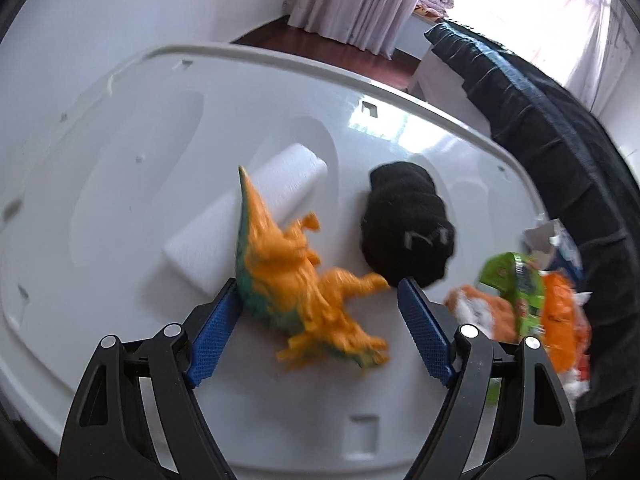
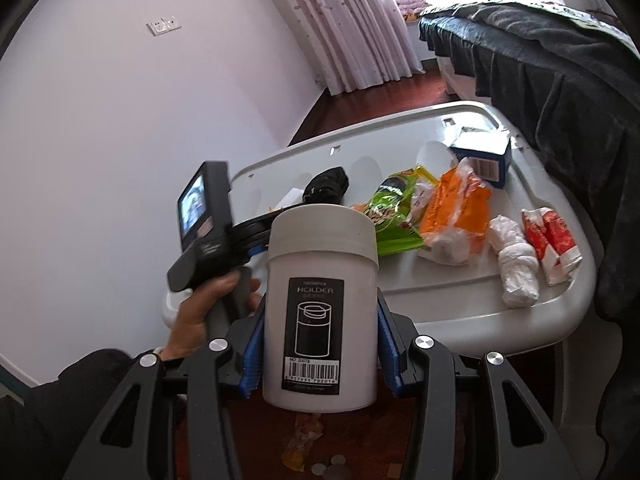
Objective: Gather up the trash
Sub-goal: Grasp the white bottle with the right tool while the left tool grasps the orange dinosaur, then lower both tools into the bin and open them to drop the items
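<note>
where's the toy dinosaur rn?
Left wrist view: the toy dinosaur lies on the white lid, between white foam block and black sock bundle.

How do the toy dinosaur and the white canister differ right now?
The toy dinosaur is orange and green and lies on its side on the grey lid; the white canister is plain with a black label and stands upright. The dinosaur sits loose between the left gripper's open jaws; the canister is clamped in the right gripper.

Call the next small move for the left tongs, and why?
Probably ease them further shut on the orange dinosaur toy. The left tongs already straddle it, blue pads apart on either side with a gap on the right. The right tongs are occupied, clamped on the white holder jar.
</note>
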The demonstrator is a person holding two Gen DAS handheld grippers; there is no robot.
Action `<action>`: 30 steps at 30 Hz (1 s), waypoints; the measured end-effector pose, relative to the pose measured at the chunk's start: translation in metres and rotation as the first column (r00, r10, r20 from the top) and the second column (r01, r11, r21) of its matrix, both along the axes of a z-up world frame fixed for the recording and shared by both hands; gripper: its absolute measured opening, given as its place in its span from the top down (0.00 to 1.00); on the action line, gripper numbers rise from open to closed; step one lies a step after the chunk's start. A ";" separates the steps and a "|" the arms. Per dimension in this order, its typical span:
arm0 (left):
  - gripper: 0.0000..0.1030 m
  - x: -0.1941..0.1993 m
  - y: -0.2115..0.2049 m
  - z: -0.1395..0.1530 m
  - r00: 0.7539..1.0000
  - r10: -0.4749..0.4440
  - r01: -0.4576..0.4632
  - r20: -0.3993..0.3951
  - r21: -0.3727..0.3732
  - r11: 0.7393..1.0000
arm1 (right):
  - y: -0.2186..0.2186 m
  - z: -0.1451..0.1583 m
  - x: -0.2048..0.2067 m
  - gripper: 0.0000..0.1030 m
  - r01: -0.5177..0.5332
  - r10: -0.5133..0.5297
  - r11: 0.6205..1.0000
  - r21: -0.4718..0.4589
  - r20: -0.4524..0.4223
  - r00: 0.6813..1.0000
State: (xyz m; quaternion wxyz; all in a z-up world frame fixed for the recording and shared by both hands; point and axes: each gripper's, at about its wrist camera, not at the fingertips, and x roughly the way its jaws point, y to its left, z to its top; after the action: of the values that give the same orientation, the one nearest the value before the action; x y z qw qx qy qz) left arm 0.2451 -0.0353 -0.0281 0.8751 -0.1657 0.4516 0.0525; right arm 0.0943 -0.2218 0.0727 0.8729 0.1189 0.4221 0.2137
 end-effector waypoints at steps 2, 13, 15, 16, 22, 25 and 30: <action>0.35 -0.001 -0.003 -0.003 1.000 -0.017 0.016 0.018 0.054 0.998 | 0.001 -0.001 0.001 0.55 -0.001 0.001 1.000 0.002 -0.004 1.000; 0.36 -0.030 -0.002 0.000 0.982 -0.165 0.156 0.096 0.095 0.983 | 0.005 -0.007 0.005 0.55 0.011 -0.011 1.000 -0.001 -0.027 1.000; 0.36 -0.043 0.000 0.004 0.975 -0.188 0.175 0.119 0.107 0.979 | 0.005 -0.008 0.005 0.55 0.016 -0.016 1.000 -0.007 -0.028 0.999; 0.36 -0.046 0.000 0.006 0.972 -0.196 0.182 0.128 0.117 0.976 | 0.005 -0.008 0.005 0.55 0.017 -0.017 1.000 -0.008 -0.029 0.999; 0.36 -0.089 0.002 0.026 0.941 -0.271 0.240 0.205 0.165 0.957 | 0.006 -0.009 0.005 0.55 0.027 -0.028 1.000 -0.013 -0.028 0.999; 0.36 -0.115 0.000 0.040 0.923 -0.305 0.266 0.233 0.185 0.946 | 0.007 -0.009 0.005 0.55 0.027 -0.028 1.000 -0.013 -0.029 0.999; 0.36 -0.163 -0.007 0.061 0.896 -0.361 0.312 0.258 0.212 0.926 | 0.014 -0.009 0.001 0.55 0.011 -0.011 1.000 -0.019 -0.018 1.000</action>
State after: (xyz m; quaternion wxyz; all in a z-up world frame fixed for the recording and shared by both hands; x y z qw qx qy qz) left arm 0.0820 -0.0427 0.0332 0.9387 -0.0175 0.3330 -0.0880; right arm 0.0957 -0.2074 0.0635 0.8712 0.1151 0.4314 0.2040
